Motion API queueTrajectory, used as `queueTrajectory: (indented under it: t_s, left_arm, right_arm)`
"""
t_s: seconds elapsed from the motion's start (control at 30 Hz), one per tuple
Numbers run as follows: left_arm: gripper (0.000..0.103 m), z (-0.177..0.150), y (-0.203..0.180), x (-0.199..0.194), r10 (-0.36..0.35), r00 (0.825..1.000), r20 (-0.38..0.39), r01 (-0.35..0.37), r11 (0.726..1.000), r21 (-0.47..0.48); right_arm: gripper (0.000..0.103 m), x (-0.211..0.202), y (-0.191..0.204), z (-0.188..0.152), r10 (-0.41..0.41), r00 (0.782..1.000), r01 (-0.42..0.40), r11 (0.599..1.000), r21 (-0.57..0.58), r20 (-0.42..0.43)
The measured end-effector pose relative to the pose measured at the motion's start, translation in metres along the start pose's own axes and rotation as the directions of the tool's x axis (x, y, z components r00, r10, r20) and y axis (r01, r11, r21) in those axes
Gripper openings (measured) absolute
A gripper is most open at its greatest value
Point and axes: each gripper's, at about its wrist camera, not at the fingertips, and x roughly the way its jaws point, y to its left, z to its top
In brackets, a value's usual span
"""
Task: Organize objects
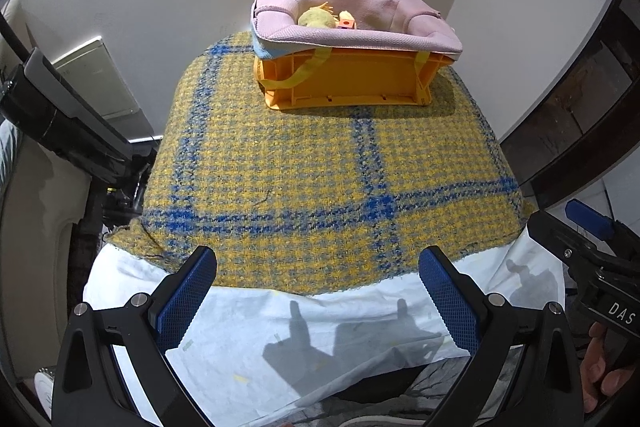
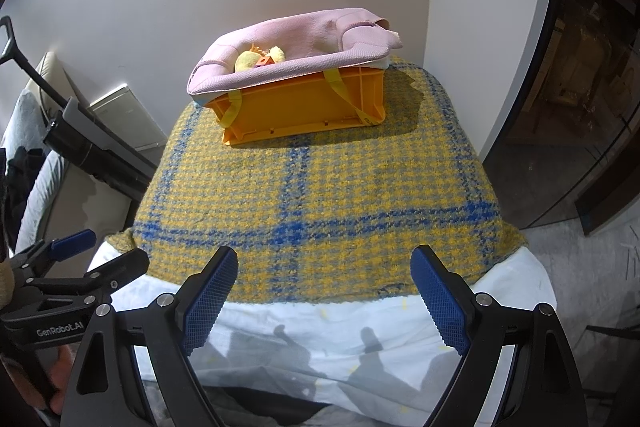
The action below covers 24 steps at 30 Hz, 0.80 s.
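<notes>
Long axis of the orange crate [image 1: 352,83] ran crosswise to the fingers of the left gripper [image 1: 318,291], broad side facing them; from the right wrist view [image 2: 304,107] skewed a little, far-right end set farther off. Draped over its rim: a pink fabric bag [image 1: 360,27] [image 2: 296,67], mouth upward, yellow straps [image 1: 304,67] hanging down the near wall. Inside the bag: a yellow-green plush [image 1: 316,19] [image 2: 246,61] and a small orange block [image 1: 346,24] [image 2: 265,61], just beside each other (whether touching, impossible to tell).

Well ahead of both grippers, near the far edge of the yellow-and-blue plaid cloth [image 1: 320,179] [image 2: 320,195], close to the wall. Left gripper spread wide, nothing between its blue pads [image 1: 188,299], held low over the white sheet [image 1: 280,327] at the near edge. Right gripper [image 2: 324,291] likewise wide apart and holding nothing, pads [image 2: 210,297] level with the plaid's near hem. Each gripper seen at the edge of the other's view, side by side, apart.

Between grippers and crate only bare plaid; nothing in the way. Off to the left, beside the table: a black pole-like device [image 1: 68,123] [image 2: 92,151] leaning, and a pale panel [image 1: 100,79] against the wall. To the right, a dark glass-fronted cabinet [image 2: 580,107].
</notes>
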Motion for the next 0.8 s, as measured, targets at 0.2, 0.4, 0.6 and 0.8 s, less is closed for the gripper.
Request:
queueTrajectory:
  t_s: [0.2,0.4,0.6,0.8]
  left_arm:
    - [0.103,0.0006,0.002,-0.0017,-0.003,1.0,0.012,0.003,1.0,-0.01]
    - [0.103,0.0004,0.0027,-0.0001,-0.007,1.0,0.003,0.007,1.0,-0.013]
    - [0.103,0.0006,0.0041,0.0022,-0.001,1.0,-0.005,0.001,1.0,-0.011]
    - [0.103,0.0006,0.0053,0.0016,0.008,1.0,0.005,-0.008,1.0,-0.019]
  right_arm:
    - [0.088,0.0001,-0.0011,0.0,0.001,1.0,-0.001,1.0,0.002,-0.001]
    - [0.088,0.0014,-0.0015,0.0003,0.0,1.0,0.0,1.0,0.007,-0.004]
    - [0.088,0.0029,-0.0011,-0.0009,-0.002,1.0,0.002,1.0,0.013,-0.007]
    - [0.088,0.0048,-0.0018,-0.0015,-0.005,1.0,0.005,1.0,0.021,-0.006]
